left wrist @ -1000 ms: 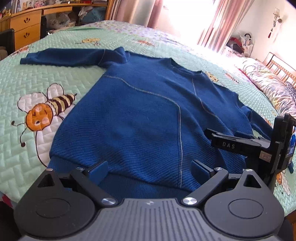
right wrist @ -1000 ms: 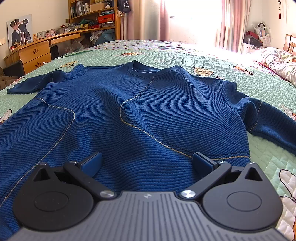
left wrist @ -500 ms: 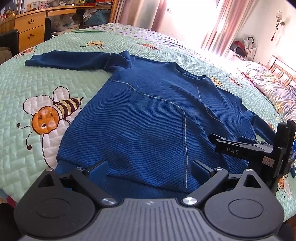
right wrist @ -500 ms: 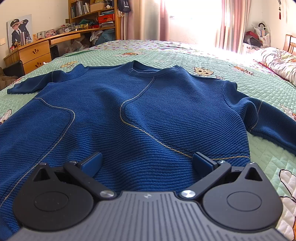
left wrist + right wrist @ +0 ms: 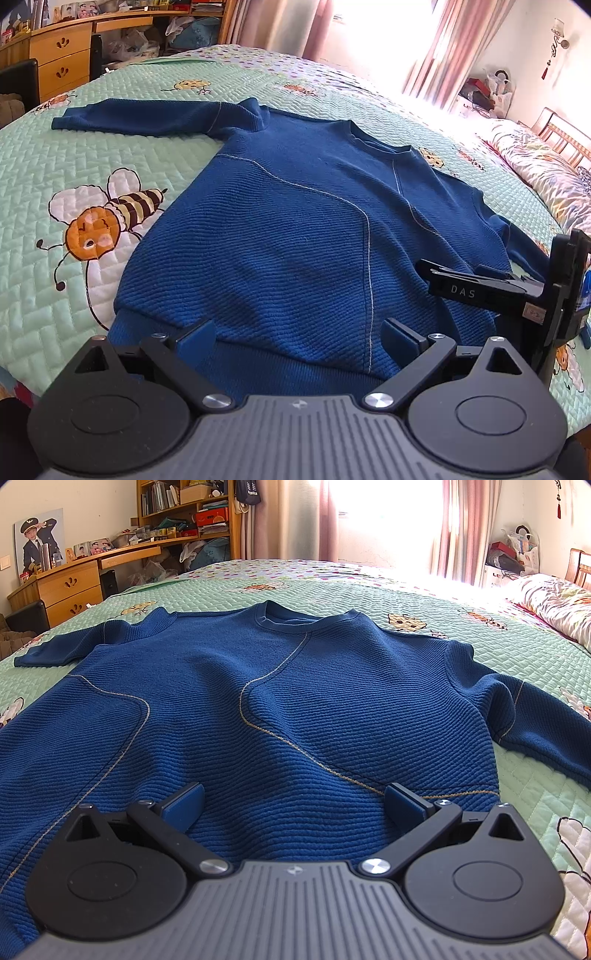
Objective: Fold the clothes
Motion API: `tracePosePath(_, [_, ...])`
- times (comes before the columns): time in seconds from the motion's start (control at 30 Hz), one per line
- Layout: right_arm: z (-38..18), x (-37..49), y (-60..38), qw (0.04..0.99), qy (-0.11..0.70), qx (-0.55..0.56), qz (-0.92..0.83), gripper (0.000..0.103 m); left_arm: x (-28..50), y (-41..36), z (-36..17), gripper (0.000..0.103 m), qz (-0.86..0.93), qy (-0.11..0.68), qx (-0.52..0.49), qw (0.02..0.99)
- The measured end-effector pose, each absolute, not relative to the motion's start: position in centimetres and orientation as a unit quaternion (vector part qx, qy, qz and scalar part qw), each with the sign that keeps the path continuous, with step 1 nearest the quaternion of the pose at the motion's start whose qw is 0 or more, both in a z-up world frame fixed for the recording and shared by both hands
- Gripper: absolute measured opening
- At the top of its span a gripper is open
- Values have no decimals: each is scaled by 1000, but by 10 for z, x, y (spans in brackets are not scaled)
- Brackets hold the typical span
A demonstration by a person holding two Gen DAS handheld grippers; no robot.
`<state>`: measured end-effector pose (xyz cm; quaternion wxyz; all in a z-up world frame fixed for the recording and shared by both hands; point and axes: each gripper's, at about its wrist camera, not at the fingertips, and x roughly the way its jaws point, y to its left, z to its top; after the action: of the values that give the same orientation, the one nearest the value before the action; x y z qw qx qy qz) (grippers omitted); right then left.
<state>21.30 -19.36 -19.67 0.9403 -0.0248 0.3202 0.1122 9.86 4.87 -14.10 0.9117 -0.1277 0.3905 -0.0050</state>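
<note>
A dark blue ribbed sweater (image 5: 295, 236) (image 5: 295, 701) lies flat on the bed, collar away from me, both sleeves spread out sideways. My left gripper (image 5: 297, 341) is open and hovers over the sweater's hem near its left corner. My right gripper (image 5: 293, 806) is open too, low over the hem area toward the right side. The right gripper (image 5: 480, 291) also shows in the left wrist view as a black tool at the right edge. Nothing is between either pair of fingers.
A mint-green quilted bedspread (image 5: 74, 158) with bee pictures covers the bed. A wooden desk with drawers (image 5: 70, 587) and shelves stand at the far left. A pillow (image 5: 554, 602) lies at the right. Curtains and a bright window are behind.
The left gripper has shifted left and pulled back a little, so more of the bedspread and the left sleeve shows. The right gripper has stayed still.
</note>
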Motion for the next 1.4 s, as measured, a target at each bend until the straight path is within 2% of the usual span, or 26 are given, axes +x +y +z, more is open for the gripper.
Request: tracePosePath(1.4, [-197, 213, -193, 940, 320, -25, 112, 103, 94, 54, -141, 96, -1, 391, -137, 910])
